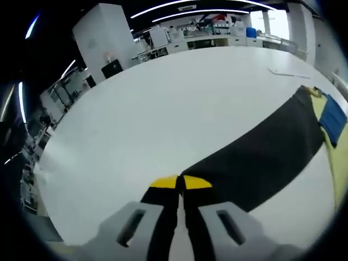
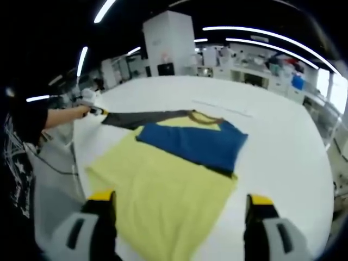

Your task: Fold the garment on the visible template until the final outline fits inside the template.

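- Pinching the dark sleeve (image 1: 261, 157) end at lower centre of its own view, the left gripper (image 1: 180, 184) has its jaws together on cloth.
- Right gripper (image 2: 179, 204) jaws stand wide apart at the bottom; the shirt (image 2: 163, 190) lies just beyond them on the white table (image 2: 283, 141).

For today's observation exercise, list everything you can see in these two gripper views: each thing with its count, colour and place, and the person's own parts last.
Garment: one, yellow body with a blue panel and dark grey sleeves, spread flat on the table, one sleeve stretched out sideways.
Stretched sleeve: one, dark grey, its end pinched by the left gripper.
Table: one, white, large, under the garment.
Thin line on the table: one, pale, beyond the garment's collar.
Pillar: one, white, behind the table.
Benches with equipment: several, mostly white, along the far wall.
Ceiling lights: several, white strips, overhead.
Left gripper: one, grey with yellow tips, shut on the sleeve.
Right gripper: one, grey with yellow tips, open above the garment's hem.
Person's arm: one, reaching to the sleeve end.
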Demonstrator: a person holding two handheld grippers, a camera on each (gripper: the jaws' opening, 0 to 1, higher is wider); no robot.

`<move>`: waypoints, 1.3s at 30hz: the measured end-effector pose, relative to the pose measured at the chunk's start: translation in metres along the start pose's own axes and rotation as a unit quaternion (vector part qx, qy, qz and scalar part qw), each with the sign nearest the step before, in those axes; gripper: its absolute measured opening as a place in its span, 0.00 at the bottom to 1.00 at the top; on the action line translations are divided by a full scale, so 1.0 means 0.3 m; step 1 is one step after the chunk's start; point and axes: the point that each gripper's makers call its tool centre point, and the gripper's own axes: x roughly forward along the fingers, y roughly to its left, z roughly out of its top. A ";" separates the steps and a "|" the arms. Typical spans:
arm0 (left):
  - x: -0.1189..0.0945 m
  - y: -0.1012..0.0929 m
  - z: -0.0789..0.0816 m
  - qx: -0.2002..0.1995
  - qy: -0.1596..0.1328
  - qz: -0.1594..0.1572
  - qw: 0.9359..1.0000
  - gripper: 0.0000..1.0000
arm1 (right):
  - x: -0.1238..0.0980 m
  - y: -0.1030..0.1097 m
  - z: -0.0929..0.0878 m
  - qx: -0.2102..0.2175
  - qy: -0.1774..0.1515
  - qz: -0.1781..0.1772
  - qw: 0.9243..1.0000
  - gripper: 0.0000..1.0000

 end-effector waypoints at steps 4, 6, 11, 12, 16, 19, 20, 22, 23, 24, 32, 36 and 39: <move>-0.008 0.001 0.001 0.007 0.002 0.001 1.000 0.00 | -0.001 0.004 0.006 0.000 -0.001 0.000 1.000 0.99; -0.024 0.007 0.003 0.011 -0.003 0.002 1.000 0.02 | -0.003 0.001 0.010 -0.001 -0.003 0.000 1.000 0.99; -0.069 -0.018 0.009 -0.029 -0.031 -0.020 0.999 0.17 | -0.008 -0.007 0.014 0.000 -0.009 -0.002 1.000 0.99; -0.073 -0.012 0.013 -0.048 -0.037 -0.026 0.998 0.21 | -0.008 -0.006 0.013 -0.001 -0.009 -0.002 1.000 0.99; -0.098 -0.008 0.008 -0.065 -0.049 -0.032 0.996 0.30 | -0.009 0.002 0.019 -0.001 -0.016 0.005 1.000 0.99; -0.122 -0.015 -0.007 -0.077 -0.055 -0.035 0.995 0.33 | -0.010 0.015 0.026 0.000 -0.020 0.009 1.000 0.99; -0.119 -0.009 -0.012 -0.078 -0.055 -0.037 0.995 0.33 | -0.011 0.017 0.028 -0.001 -0.022 0.010 1.000 0.99; -0.136 -0.029 -0.028 -0.079 -0.056 -0.043 0.994 0.33 | -0.013 0.021 0.030 -0.001 -0.024 0.012 1.000 0.99; -0.141 -0.043 -0.039 -0.084 -0.052 -0.049 0.994 0.33 | -0.014 0.022 0.030 -0.001 -0.024 0.013 1.000 0.99; -0.139 -0.047 -0.042 -0.089 -0.051 -0.052 0.993 0.33 | -0.015 0.021 0.030 -0.001 -0.024 0.012 1.000 0.99; -0.140 -0.068 -0.096 -0.119 -0.035 -0.054 0.991 0.30 | -0.025 0.031 0.037 -0.005 -0.030 0.015 0.999 0.99; -0.131 -0.069 -0.110 -0.130 -0.031 -0.053 0.990 0.29 | -0.035 0.043 0.038 -0.008 -0.031 0.017 0.999 0.99; -0.129 -0.073 -0.116 -0.136 -0.029 -0.053 0.989 0.28 | -0.040 0.052 0.038 -0.007 -0.035 0.021 0.999 0.99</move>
